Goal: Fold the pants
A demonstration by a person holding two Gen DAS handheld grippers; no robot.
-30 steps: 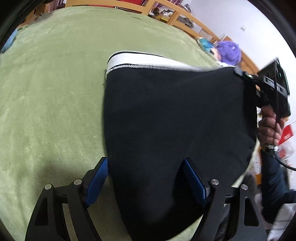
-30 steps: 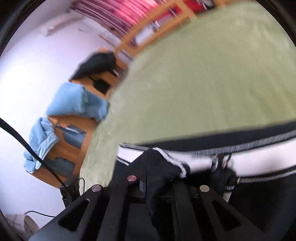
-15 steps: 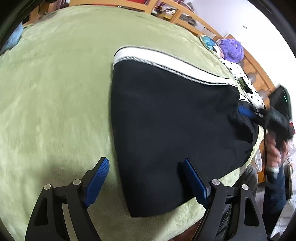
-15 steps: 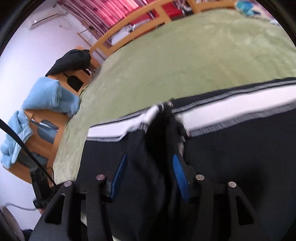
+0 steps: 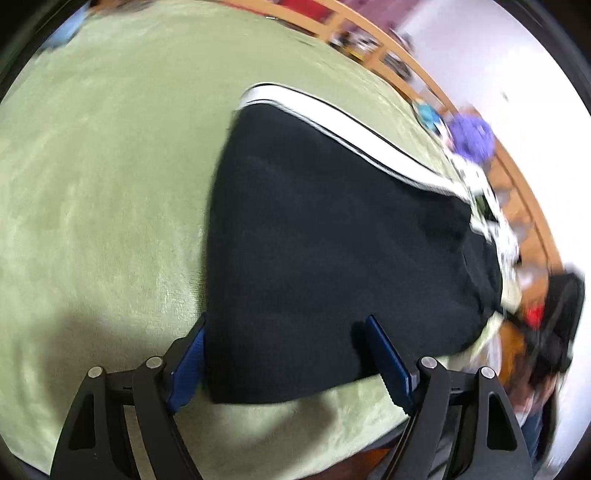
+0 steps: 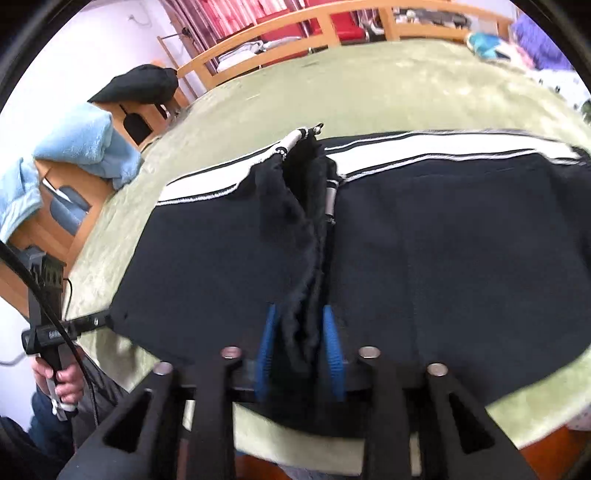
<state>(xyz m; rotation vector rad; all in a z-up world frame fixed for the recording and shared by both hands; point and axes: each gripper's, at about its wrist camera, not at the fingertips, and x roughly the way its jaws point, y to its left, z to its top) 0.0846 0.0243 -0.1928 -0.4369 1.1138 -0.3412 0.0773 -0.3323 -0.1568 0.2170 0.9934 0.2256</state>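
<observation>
Black pants (image 5: 332,236) with a white side stripe (image 5: 354,144) lie folded flat on a green blanket (image 5: 110,166). My left gripper (image 5: 288,365) is open, its blue pads straddling the near edge of the pants without gripping. In the right wrist view the pants (image 6: 443,243) spread wide with the white stripe (image 6: 436,147) at the far edge. My right gripper (image 6: 301,354) has its blue pads a little apart around a bunched ridge of black fabric (image 6: 303,229); the cloth sits loosely between them.
A wooden bed rail (image 6: 314,22) runs along the far side. Blue towels (image 6: 81,136) and a black bag (image 6: 140,85) sit on wooden furniture at left. A purple plush (image 5: 472,136) and patterned cloth lie at the blanket's right edge. The left gripper (image 6: 55,328) shows in the right wrist view.
The right gripper lowered the held edge onto the blanket and its jaws have opened slightly. The pants now lie flatter. The left gripper stayed open and shifted slightly along the near edge.
</observation>
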